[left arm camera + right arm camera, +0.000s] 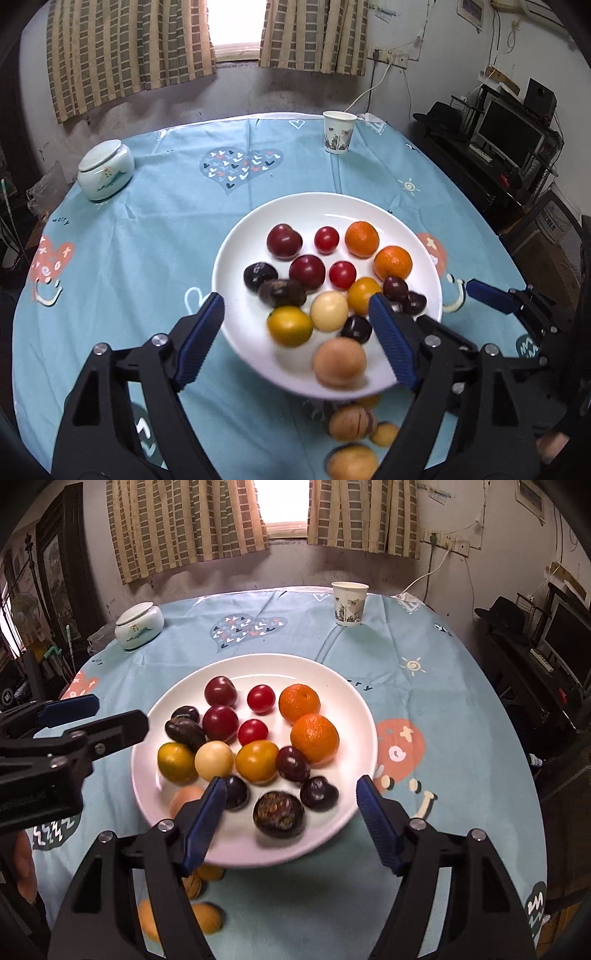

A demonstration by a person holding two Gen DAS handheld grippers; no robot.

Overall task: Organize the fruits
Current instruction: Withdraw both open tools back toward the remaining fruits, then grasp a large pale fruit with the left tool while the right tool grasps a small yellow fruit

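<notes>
A white plate (236,243) (332,679) holds several fruits: two oranges (392,262) (314,738), red plums (284,240), cherry tomatoes (260,698), yellow fruits (290,325), dark fruits and a peach-coloured fruit (340,361). A dark speckled fruit (279,814) looks blurred near the plate's front. My left gripper (297,334) is open over the plate's near edge, holding nothing. My right gripper (291,808) is open above the plate's front, empty. More tan and yellow fruits (352,422) (207,917) lie on the cloth in front of the plate.
A round table with a blue patterned cloth (147,229) (424,709). A white lidded jar (105,170) (138,626) stands at the back left, a paper cup (339,132) (349,603) at the back right. Shelves with a monitor (513,133) stand to the right.
</notes>
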